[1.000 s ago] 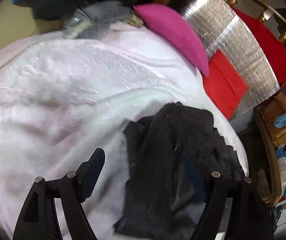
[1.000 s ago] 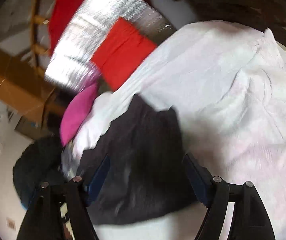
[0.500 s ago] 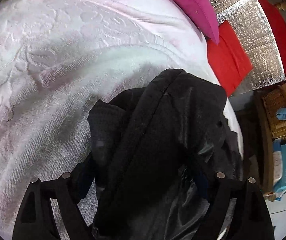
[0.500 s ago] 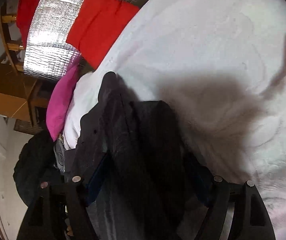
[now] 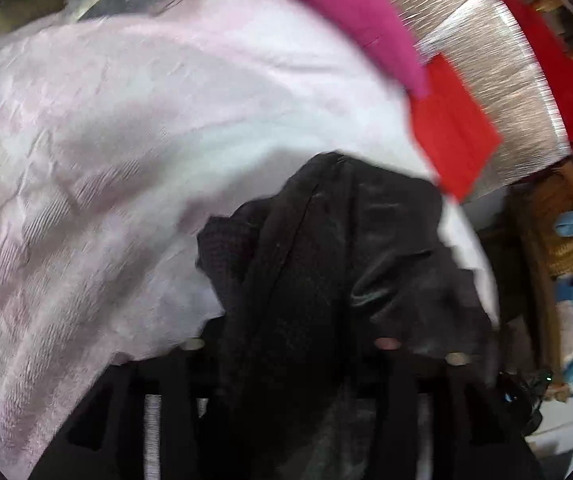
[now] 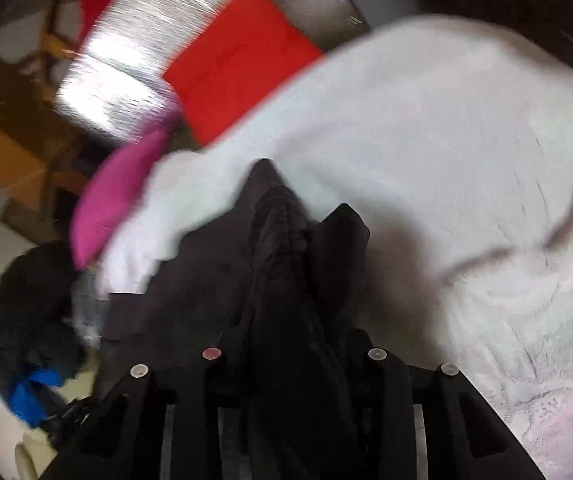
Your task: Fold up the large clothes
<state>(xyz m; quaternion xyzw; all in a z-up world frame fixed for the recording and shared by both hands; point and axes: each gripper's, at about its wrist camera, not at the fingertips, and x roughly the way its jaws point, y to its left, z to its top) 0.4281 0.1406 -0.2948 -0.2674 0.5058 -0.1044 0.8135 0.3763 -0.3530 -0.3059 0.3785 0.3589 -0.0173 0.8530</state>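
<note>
A black garment point(image 5: 366, 240) lies crumpled on a pale pink-white bedspread point(image 5: 126, 140). My left gripper point(image 5: 290, 320) sits low on it. Its jaws are closing, the cloth bunches up between them, and the fabric hides the fingertips. In the right wrist view the same black garment point(image 6: 278, 240) rises in a pinched ridge from my right gripper point(image 6: 294, 312). Those jaws are closing too, with the fold squeezed between them. The bedspread point(image 6: 446, 140) stretches away to the right.
A magenta cushion point(image 5: 346, 12), a red cushion point(image 5: 450, 128) and a silver foil mat point(image 5: 486, 60) line the bed's far edge. A wicker basket point(image 5: 558, 232) stands at the right. A dark clothes pile point(image 6: 26, 320) with something blue lies beside the bed.
Both grippers came down onto the black garment and their jaws narrowed. The cloth, flat before, is now bunched between each pair of fingers.
</note>
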